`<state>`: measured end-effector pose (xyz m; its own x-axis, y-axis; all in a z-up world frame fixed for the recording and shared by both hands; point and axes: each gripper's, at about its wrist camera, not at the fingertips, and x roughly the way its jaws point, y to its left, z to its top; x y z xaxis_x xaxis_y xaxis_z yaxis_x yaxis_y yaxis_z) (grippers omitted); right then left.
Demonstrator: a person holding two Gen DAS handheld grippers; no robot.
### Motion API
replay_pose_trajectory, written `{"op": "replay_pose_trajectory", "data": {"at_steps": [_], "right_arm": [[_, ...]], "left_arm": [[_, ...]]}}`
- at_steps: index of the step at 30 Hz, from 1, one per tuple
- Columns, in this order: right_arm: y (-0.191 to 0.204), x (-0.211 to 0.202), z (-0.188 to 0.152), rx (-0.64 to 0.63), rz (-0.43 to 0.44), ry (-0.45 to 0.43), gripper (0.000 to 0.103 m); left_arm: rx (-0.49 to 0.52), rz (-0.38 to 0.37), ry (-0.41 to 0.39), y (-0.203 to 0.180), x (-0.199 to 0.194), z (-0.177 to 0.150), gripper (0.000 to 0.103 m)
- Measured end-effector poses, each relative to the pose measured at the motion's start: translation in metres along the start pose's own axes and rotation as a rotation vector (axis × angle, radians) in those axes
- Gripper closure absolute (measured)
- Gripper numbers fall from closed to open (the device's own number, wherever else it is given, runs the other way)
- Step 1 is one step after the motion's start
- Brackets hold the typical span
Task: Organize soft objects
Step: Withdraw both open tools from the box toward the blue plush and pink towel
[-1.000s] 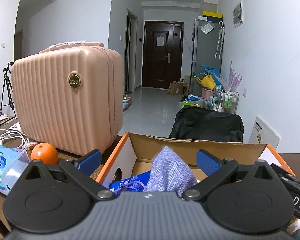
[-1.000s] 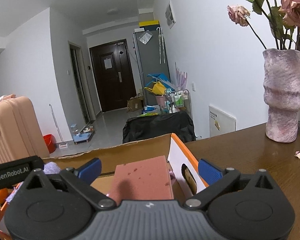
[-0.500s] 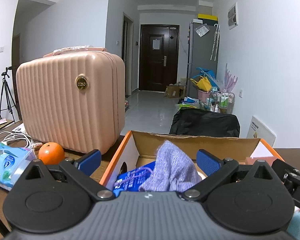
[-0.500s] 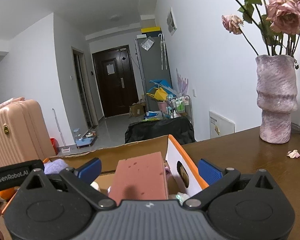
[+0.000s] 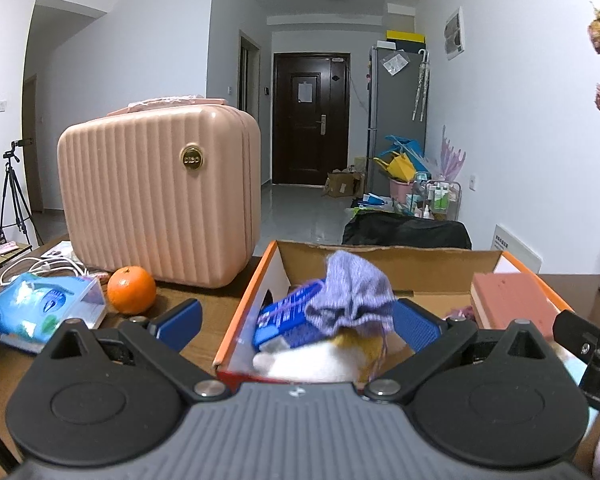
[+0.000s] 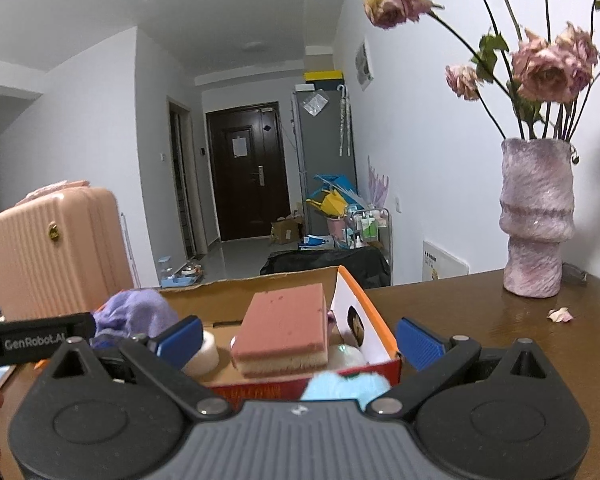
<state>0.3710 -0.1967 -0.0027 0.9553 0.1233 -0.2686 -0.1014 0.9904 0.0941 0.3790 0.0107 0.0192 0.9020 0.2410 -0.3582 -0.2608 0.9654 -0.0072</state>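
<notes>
On the wooden table (image 5: pixel 204 300), at far left, lies a blue tissue pack (image 5: pixel 40 308), then an orange (image 5: pixel 131 289) just in front of the pink suitcase (image 5: pixel 160 196). The left gripper (image 5: pixel 296 322) hangs with its blue pads spread wide and empty over the near left corner of the open cardboard box (image 5: pixel 380 256). In the box, a blue packet (image 5: pixel 288 320) slants up toward the far left corner, a purple cloth (image 5: pixel 352 292) draped over its upper end; below them sits something white and fuzzy (image 5: pixel 308 364). The box's long axis runs left to right. Further right, a pink sponge (image 6: pixel 284 326) lies flat, its long axis pointing away toward the far wall. The right gripper (image 6: pixel 298 338) is likewise spread and holds nothing, with a light blue fluffy thing (image 6: pixel 346 386) just before its body. At far right stands a vase (image 6: pixel 536 220) of dried roses (image 6: pixel 548 68), well apart from the box.
</notes>
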Motion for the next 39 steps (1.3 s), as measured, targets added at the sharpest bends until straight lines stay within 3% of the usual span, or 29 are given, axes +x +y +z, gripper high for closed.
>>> {"op": "replay_pose_trajectory", "data": {"at_steps": [27,39], "right_arm": [[-0.027,-0.139,-0.052,-0.129,0.027,0.060,0.000],[-0.038,-0.141,-0.060,-0.111,0.002,0.109,0.000]], "left_arm": [[0.083,-0.123,0.070,0.012,-0.122,-0.066,0.000],[0.098,-0.158,0.098,0.013,-0.141,-0.081,0.000]]}}
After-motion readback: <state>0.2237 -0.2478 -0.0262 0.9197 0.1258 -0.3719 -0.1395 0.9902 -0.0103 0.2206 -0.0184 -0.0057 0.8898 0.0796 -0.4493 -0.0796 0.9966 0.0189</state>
